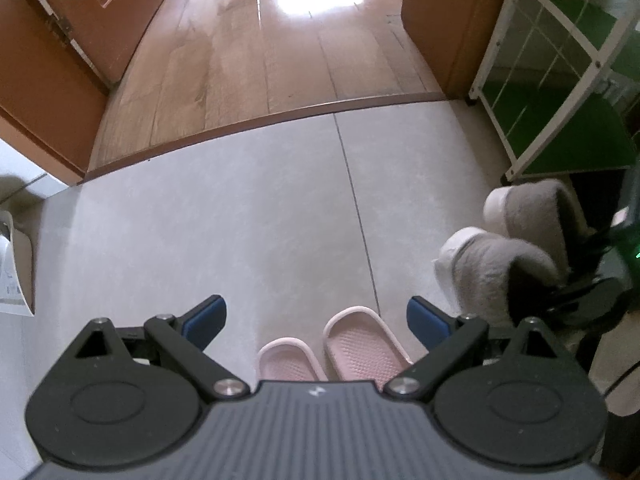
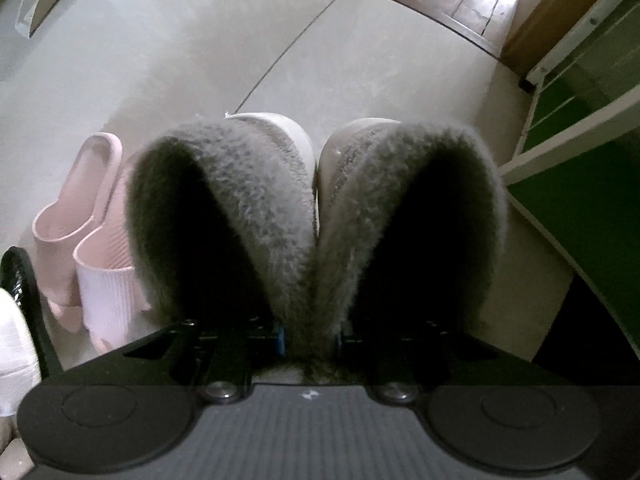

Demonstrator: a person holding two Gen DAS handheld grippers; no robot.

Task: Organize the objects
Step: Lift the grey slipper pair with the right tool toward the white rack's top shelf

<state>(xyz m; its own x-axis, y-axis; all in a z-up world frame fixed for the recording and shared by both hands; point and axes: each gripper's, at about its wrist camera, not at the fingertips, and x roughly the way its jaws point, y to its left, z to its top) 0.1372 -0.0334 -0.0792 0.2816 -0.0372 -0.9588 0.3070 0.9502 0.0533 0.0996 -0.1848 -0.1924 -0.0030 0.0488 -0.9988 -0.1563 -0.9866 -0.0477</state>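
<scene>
In the right tongs [image 2: 311,338], grey fuzzy slippers [image 2: 316,216] (pinched together), toes down.

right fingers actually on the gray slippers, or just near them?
Touching. The right wrist view shows the right gripper pinching the inner fuzzy edges of both gray slippers together, no gap at the blue pads.

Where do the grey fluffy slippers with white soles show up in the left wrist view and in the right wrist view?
Left wrist view: grey fluffy slippers with white soles at the right edge, off the floor, right of the pink rubber slides.
Right wrist view: the slippers fill the centre, inner edges pinched together by the right gripper.
Shared landmark: white metal rack with green shelves, beyond the slippers.
</scene>
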